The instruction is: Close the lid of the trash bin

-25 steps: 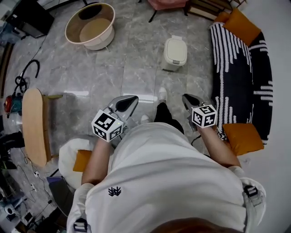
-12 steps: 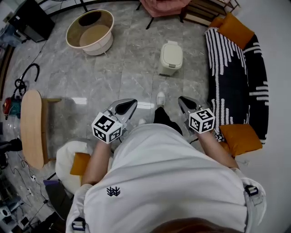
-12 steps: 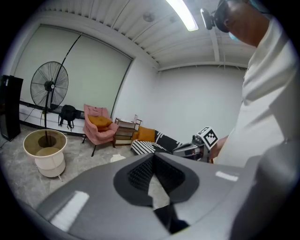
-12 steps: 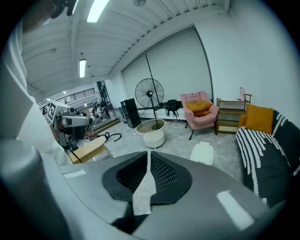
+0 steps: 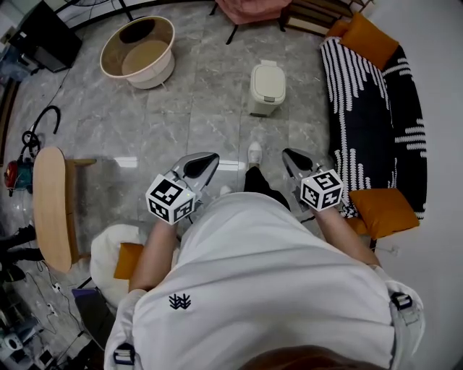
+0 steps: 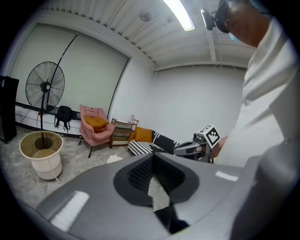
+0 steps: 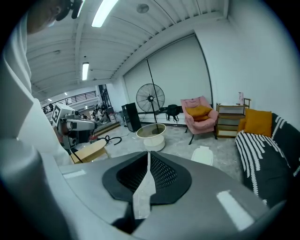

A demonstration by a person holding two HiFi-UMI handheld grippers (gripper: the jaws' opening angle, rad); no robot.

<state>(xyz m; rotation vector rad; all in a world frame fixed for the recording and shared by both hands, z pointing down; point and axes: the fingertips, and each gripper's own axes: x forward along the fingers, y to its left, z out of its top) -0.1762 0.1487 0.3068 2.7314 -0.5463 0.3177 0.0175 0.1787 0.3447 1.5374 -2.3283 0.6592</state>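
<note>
The cream trash bin stands on the grey marble floor, and its lid looks down flat. It also shows small in the left gripper view as the bin and in the right gripper view as the bin. My left gripper and right gripper are held close to my body, well short of the bin. The left gripper is shut with nothing between its dark pads. The right gripper is likewise shut and holds nothing.
A black-and-white striped sofa with orange cushions runs along the right. A round cream tub sits far left, a wooden side table at left, a pink armchair at the back. A standing fan is behind the tub.
The head view has shifted slightly, so the bin sits a little further left and looks smaller. Both grippers keep the same pose, shut.
</note>
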